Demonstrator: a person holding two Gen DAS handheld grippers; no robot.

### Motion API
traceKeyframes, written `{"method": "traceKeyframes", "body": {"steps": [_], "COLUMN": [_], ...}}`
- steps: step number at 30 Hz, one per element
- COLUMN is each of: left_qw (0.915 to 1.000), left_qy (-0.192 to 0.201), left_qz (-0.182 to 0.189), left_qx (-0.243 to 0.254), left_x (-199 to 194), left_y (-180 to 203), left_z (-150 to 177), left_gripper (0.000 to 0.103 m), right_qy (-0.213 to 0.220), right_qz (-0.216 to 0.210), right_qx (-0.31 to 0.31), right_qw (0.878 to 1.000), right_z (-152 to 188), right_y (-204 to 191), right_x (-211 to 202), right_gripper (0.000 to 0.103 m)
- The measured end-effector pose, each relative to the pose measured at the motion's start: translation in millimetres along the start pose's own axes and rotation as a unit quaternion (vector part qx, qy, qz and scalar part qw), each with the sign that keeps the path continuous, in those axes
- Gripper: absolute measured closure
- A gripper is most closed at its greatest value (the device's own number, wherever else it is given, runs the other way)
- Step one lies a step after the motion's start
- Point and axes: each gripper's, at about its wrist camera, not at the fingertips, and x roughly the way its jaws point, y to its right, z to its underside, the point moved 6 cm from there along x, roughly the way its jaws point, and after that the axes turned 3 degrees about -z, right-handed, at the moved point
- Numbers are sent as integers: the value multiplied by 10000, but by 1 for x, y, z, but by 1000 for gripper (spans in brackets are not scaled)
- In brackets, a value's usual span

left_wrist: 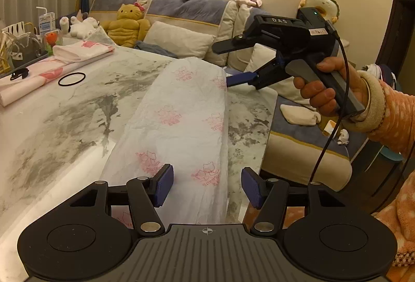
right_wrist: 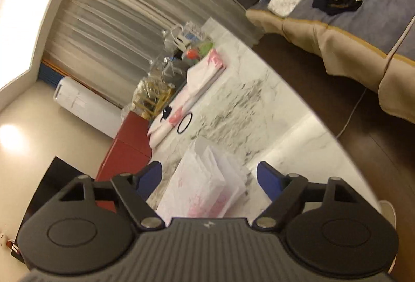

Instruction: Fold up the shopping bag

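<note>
Your left gripper (left_wrist: 207, 184) fingers stand half spread, released, straddling the folded shopping bag (left_wrist: 181, 111); your right gripper (right_wrist: 210, 178) fingers gape wide, empty, above its far end.

free: bare marble table (left_wrist: 64, 121) left of bag (left_wrist: 181, 111) | blocked: far-left clutter (left_wrist: 23, 48), black ring (left_wrist: 71, 79)

left claw (left_wrist: 207, 184) parted, right claw (right_wrist: 209, 179) wide apart
</note>
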Motion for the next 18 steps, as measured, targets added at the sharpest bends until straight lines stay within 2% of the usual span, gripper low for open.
{"method": "traceKeyframes", "body": {"steps": [3, 6, 9, 12, 15, 18], "left_qw": [10000, 10000, 10000, 9999, 9999, 9998], "left_qy": [48, 70, 75, 80, 97, 110], "left_qz": [11, 0, -6, 4, 9, 22], "left_qx": [-10, 8, 58, 88, 95, 136], "left_x": [0, -1, -1, -2, -2, -2], "left_y": [-1, 0, 1, 1, 1, 1], "left_z": [0, 1, 1, 1, 1, 1], "left_gripper": [44, 44, 44, 44, 44, 44], "right_qy": [-519, -918, -1274, -1368, -1614, -1873], "right_qz": [-24, -192, -506, -584, -863, -828], "right_qx": [-316, -310, -70, 49, 697, 575], "right_qw": [9982, 9951, 9905, 9889, 9806, 9771], "right_z": [19, 38, 56, 63, 67, 81], "right_y": [-20, -36, -52, -58, -61, -76], "right_x": [23, 32, 34, 35, 44, 48], "right_gripper": [19, 18, 18, 18, 16, 16]}}
